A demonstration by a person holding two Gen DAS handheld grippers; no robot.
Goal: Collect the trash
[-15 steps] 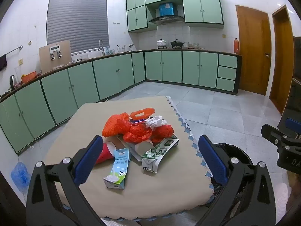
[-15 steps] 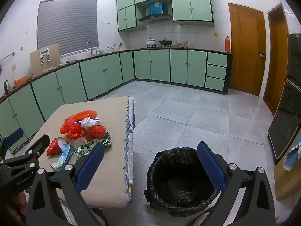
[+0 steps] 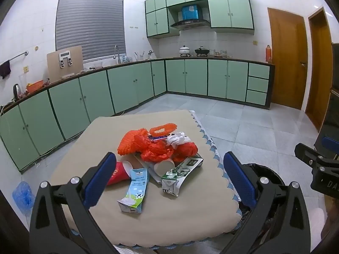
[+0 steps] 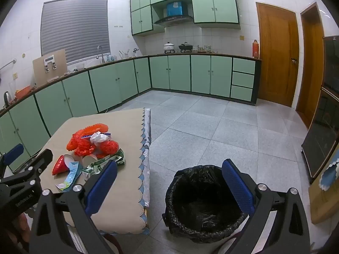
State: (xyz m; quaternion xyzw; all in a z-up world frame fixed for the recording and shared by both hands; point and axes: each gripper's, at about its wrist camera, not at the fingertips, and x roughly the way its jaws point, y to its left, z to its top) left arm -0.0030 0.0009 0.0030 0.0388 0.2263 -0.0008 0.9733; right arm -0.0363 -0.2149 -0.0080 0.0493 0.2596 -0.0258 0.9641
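A pile of trash lies on the beige-covered table (image 3: 84,144): orange plastic bags (image 3: 156,148), a crumpled white tissue (image 3: 177,138), a red paper cup (image 3: 117,170), a blue milk carton (image 3: 134,188) and a green-and-white carton (image 3: 180,173). The pile also shows in the right wrist view (image 4: 91,146). My left gripper (image 3: 169,177) is open and empty, above the table's near edge, short of the cartons. My right gripper (image 4: 169,182) is open and empty above the black-lined trash bin (image 4: 203,199), which stands on the floor to the right of the table.
Green cabinets (image 3: 127,89) run along the left and back walls. Wooden doors (image 4: 275,53) are at the right. A blue bag (image 3: 21,194) lies on the floor left of the table. The tiled floor (image 4: 211,127) extends beyond the bin.
Both grippers have stayed almost still; the left view has shifted very slightly. Nothing was taken hold of or moved.
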